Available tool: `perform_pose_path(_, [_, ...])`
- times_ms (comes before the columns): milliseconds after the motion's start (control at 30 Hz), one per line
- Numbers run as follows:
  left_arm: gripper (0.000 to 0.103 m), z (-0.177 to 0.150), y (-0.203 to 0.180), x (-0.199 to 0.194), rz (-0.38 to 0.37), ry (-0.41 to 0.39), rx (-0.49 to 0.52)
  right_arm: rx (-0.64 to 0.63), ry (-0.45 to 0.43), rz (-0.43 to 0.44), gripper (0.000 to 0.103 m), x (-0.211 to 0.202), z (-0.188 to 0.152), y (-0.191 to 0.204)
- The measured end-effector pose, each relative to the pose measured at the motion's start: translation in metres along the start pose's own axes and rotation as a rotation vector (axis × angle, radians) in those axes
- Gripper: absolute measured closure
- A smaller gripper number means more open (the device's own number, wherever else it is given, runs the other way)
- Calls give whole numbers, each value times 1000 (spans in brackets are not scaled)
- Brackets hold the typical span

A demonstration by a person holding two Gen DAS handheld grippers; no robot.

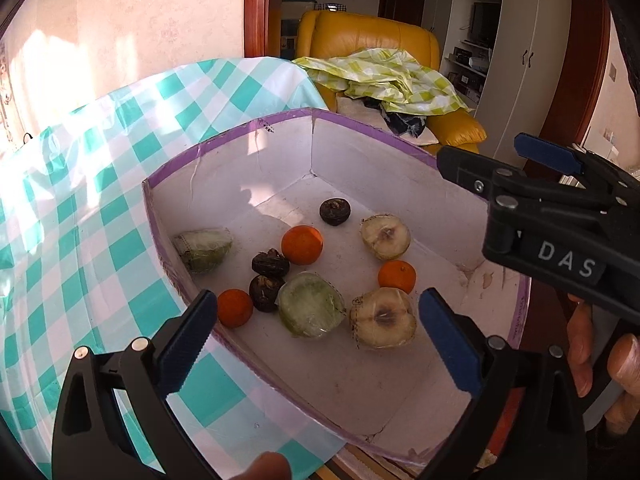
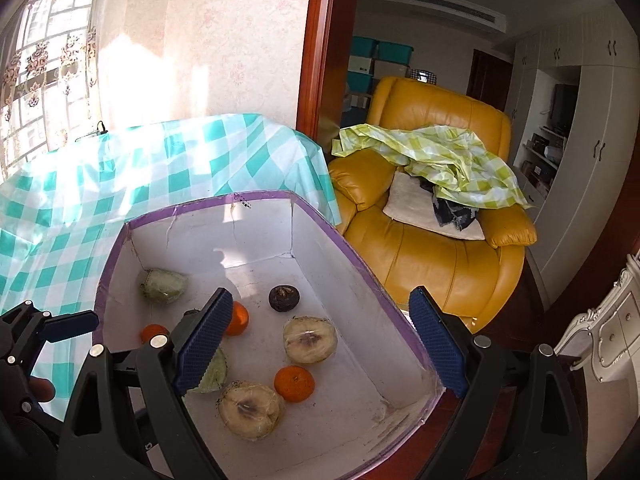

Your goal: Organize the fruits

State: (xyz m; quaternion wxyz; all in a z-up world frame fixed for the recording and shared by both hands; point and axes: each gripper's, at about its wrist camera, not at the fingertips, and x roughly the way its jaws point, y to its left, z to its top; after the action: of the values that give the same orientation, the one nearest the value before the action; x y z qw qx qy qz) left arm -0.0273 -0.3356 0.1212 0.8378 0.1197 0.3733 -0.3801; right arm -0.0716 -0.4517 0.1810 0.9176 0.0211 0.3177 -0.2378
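Lettering "DAS" marks the right gripper [image 1: 512,160]; both it and the left gripper [image 1: 316,344] gape empty.

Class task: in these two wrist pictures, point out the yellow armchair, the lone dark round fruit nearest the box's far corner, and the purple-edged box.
yellow armchair [image 2: 432,268], right wrist view, on the seat cushion.
dark round fruit [image 1: 335,211], left wrist view, on its top.
purple-edged box [image 1: 224,138], left wrist view, on the far rim.
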Motion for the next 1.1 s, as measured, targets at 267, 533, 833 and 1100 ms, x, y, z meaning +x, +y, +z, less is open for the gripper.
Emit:
perform_pose_path(267, [2,-6,-8,-14,90,-22,-21,21,1,-40,16,-22,-25,-2])
perform_pose_path(533, [2,-5,-6,-13,105,-12,-41,48,9,-35,16,-22,-31,-11])
perform_pose_path(833, [2,-5,-6,-13,106,-13,-40,48,13,-37,16,-20,-32,-11])
perform_pose_path(1100, [2,-4,-7,-13,107,-14,-39,47,13,-36,16,-19,-32,-11])
